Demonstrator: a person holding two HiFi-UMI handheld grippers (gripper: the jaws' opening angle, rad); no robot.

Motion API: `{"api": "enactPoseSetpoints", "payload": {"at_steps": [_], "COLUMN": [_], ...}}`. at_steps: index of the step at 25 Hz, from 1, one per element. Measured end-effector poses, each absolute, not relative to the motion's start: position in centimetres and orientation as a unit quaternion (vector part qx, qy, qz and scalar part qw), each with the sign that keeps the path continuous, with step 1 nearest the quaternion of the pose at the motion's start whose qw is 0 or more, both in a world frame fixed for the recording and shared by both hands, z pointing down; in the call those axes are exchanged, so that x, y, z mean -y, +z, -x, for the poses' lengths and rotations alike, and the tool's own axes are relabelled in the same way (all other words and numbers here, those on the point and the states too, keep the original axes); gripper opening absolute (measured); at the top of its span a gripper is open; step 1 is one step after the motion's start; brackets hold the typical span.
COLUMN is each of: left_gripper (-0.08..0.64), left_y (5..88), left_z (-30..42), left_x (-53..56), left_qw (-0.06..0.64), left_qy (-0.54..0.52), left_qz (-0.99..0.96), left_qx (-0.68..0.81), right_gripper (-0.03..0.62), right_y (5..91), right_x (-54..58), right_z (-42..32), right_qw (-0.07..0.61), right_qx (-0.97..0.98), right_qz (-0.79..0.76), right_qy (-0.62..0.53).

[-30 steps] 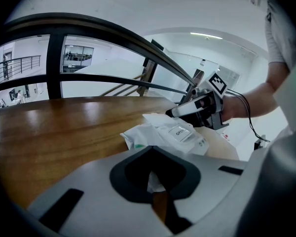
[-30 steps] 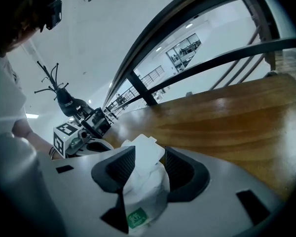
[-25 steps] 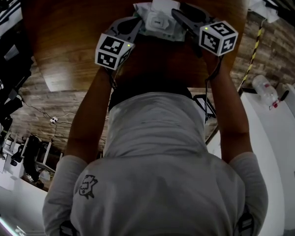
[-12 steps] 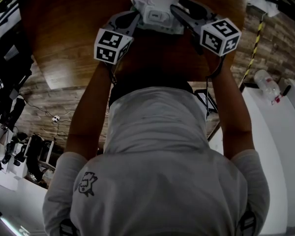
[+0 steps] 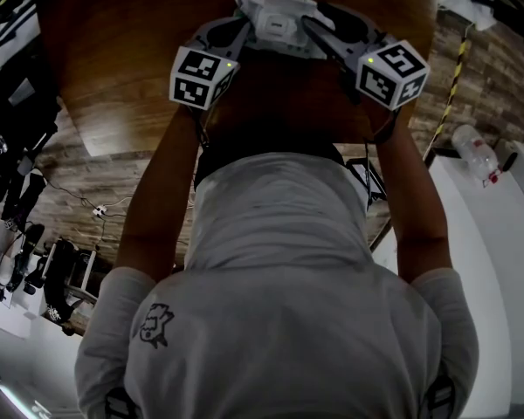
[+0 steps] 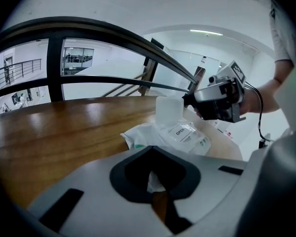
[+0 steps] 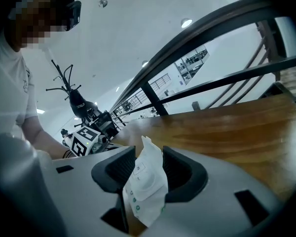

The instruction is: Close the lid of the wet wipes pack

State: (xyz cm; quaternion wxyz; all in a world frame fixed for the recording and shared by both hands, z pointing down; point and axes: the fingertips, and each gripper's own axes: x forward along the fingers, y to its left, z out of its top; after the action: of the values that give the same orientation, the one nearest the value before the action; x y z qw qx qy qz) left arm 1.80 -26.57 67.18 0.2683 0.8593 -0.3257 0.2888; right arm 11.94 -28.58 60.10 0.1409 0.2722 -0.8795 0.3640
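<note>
A white wet wipes pack [image 5: 275,26] lies on the far part of the round brown table [image 5: 113,51]. My left gripper [image 5: 240,35] holds its left end and my right gripper [image 5: 316,26] its right end. In the left gripper view the pack [image 6: 160,135] shows an "OPEN" label, and its translucent lid [image 6: 168,112] stands upright. My left gripper [image 6: 155,180] is shut on the near edge of the pack. In the right gripper view the pack's crimped end [image 7: 145,179] sits pinched between the pads of my right gripper [image 7: 147,174].
A dark metal railing [image 6: 113,33] curves behind the table. To the right, past the table edge, stands a white counter [image 5: 498,234] with a plastic bottle [image 5: 472,154]. A yellow-black striped bar [image 5: 450,94] leans nearby. Cables and chairs [image 5: 44,269] sit on the floor below left.
Both grippers and the pack have shifted slightly away along the table. In the head view the lid looks lower over the pack than a second ago.
</note>
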Motion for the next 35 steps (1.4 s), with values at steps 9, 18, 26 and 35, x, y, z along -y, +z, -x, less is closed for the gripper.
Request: {"api": "enactPoseSetpoints", "payload": {"at_steps": [9,18,26,35], "left_gripper": [0.014,0.014,0.014,0.014], "left_y": [67.0,67.0,66.8,67.1], "left_z": [-2.0,-2.1,-2.0,-1.9], "left_x": [26.6,26.5,26.5,26.3], "left_qw": [0.259,0.265,0.266,0.268], "left_qy": [0.288,0.288,0.288,0.291], "left_qz": [-0.863,-0.862,-0.861,-0.86], "left_qx": [0.323,0.323,0.325,0.322], "right_gripper": [0.17,0.17,0.171,0.17], "right_y": [59.8,60.6,61.4,62.9], "right_x": [26.6,24.9,24.2,24.2], "right_z": [-11.6,-10.7,-9.2,-8.6], "right_qw": [0.143,0.161,0.177,0.196], "right_qx": [0.881,0.88,0.879,0.875], "right_qz": [-0.26,-0.238,-0.223,-0.221], "right_qy": [0.368,0.378,0.382,0.383]}}
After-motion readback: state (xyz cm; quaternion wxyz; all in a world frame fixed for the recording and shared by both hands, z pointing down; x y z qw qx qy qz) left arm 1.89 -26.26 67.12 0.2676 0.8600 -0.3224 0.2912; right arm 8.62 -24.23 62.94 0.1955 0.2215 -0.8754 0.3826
